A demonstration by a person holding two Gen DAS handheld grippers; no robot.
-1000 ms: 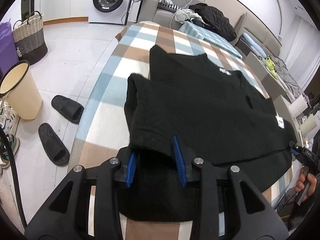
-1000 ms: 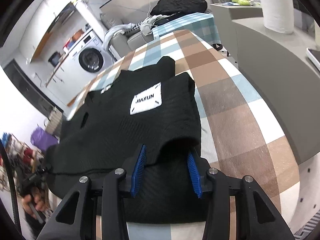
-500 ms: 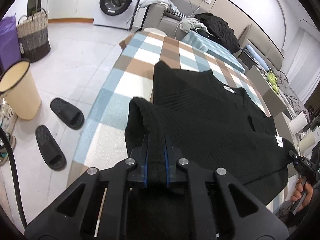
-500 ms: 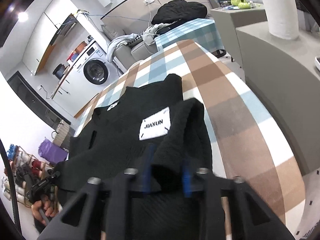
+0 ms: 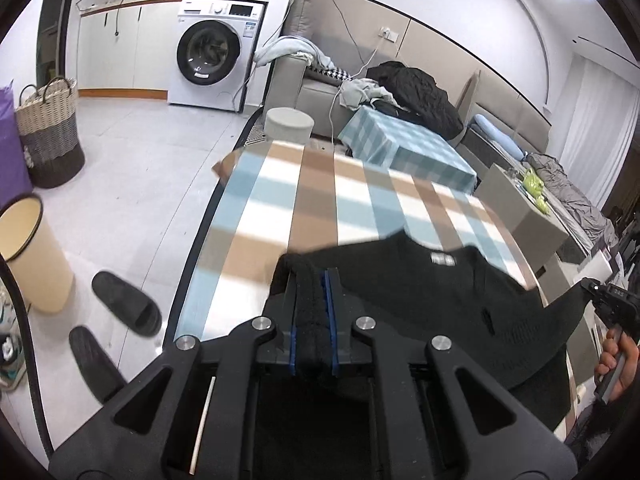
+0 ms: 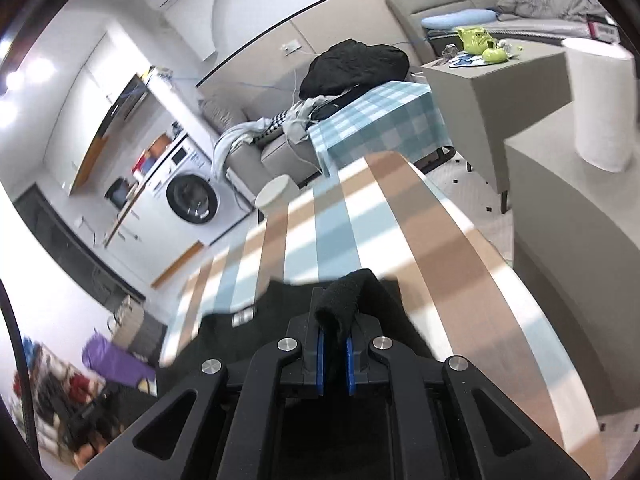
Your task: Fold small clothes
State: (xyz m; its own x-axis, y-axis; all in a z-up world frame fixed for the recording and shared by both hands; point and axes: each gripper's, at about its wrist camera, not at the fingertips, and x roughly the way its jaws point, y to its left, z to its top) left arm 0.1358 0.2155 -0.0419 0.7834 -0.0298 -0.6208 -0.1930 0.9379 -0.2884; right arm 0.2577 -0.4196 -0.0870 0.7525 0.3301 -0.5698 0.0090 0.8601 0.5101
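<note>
the left gripper and right gripper are each clamped on an edge of the black knitted sweater, lifted at 6 o'clock over the checked tablecloth; i judge the fold only begun, laying down remains.

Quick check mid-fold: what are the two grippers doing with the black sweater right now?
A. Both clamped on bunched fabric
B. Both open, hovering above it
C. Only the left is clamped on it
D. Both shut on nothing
A: black knit of the sweater is pinched between the blue pads of the left gripper, and another bunch sits between the pads of the right gripper.
</note>
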